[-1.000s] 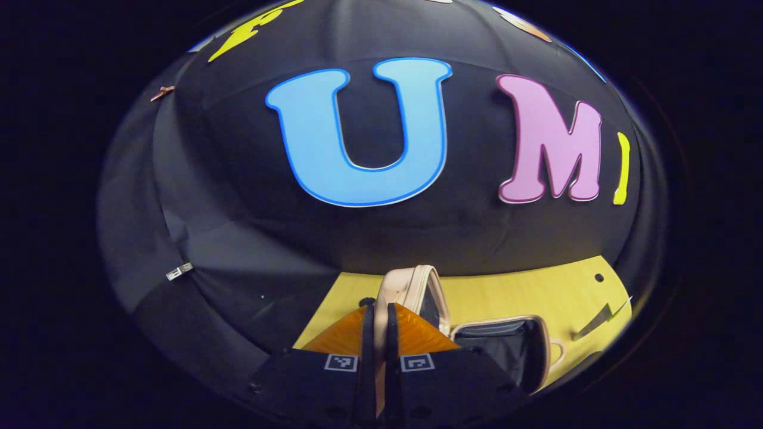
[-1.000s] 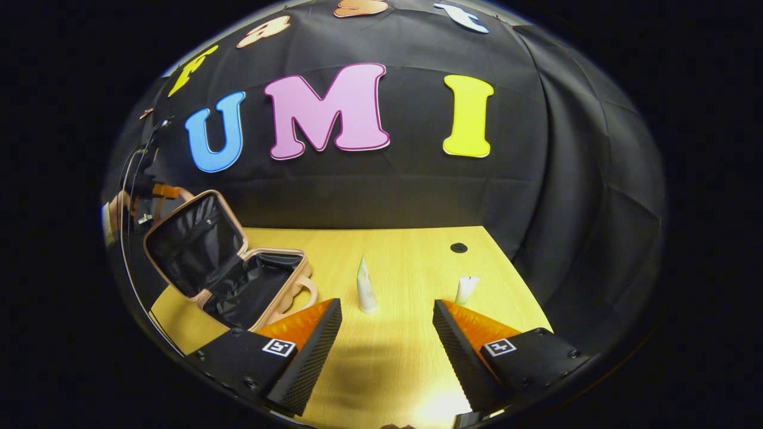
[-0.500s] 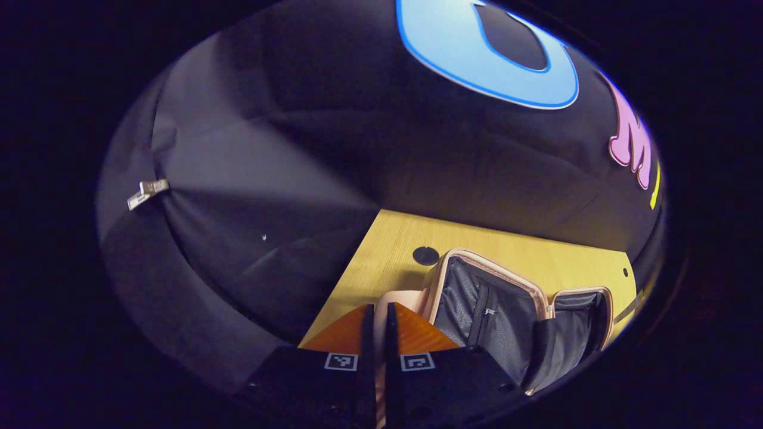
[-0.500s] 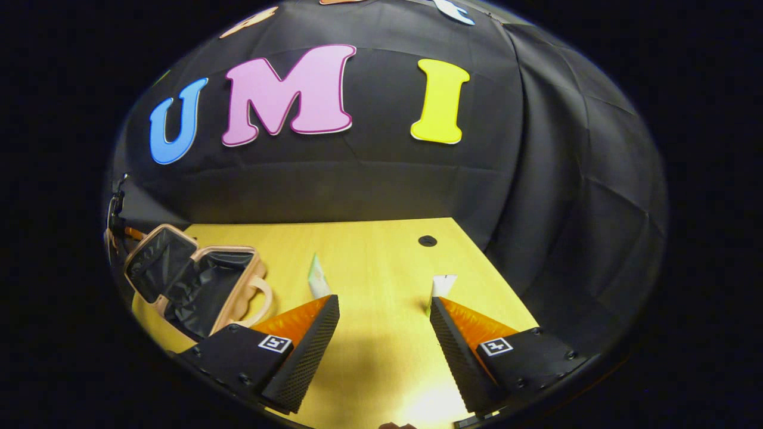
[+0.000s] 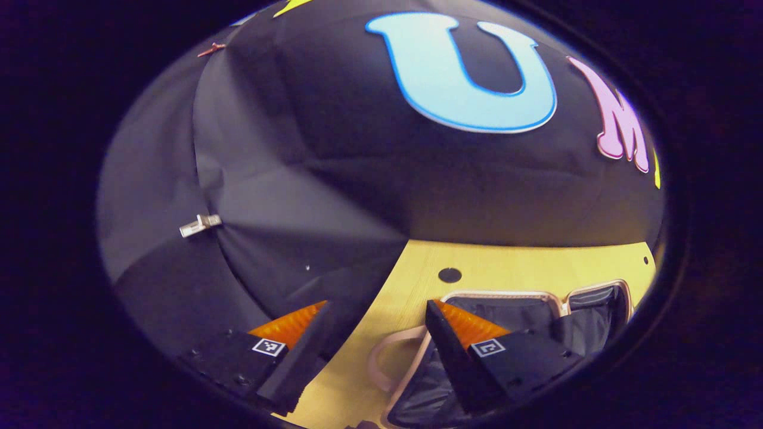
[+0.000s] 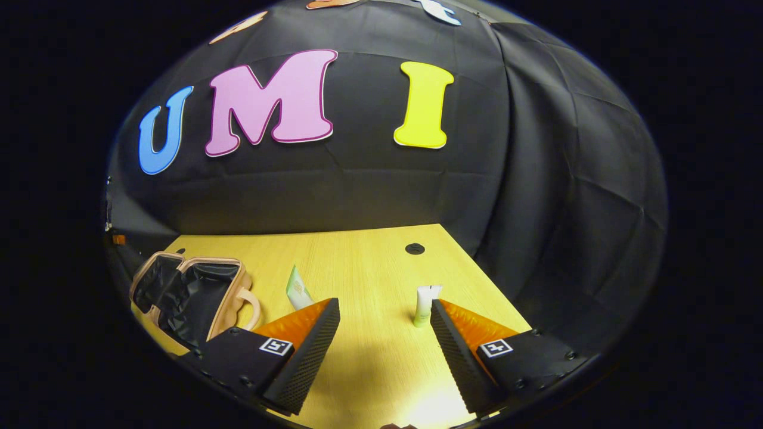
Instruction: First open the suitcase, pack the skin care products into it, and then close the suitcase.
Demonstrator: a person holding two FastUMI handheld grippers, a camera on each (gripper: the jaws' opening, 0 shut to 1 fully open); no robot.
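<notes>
Yellow wood of the table (image 6: 369, 262) carries our open suitcase (image 6: 191, 292) at the left, lid laid back. Two skin care tubes stand near it: a green-white tube (image 6: 296, 289) just beside the case and a white tube (image 6: 424, 304) further right. Our left gripper (image 5: 372, 333) and right gripper (image 6: 384, 333) both hold fingers wide apart, empty. We should close the right fingers squarely across the white tube's body, keeping it upright.

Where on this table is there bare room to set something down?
Bare wooden tabletop runs behind the two tubes, green-white and white, toward the round hole. Between both tubes is free. Crowded on one side: the open pink suitcase.
</notes>
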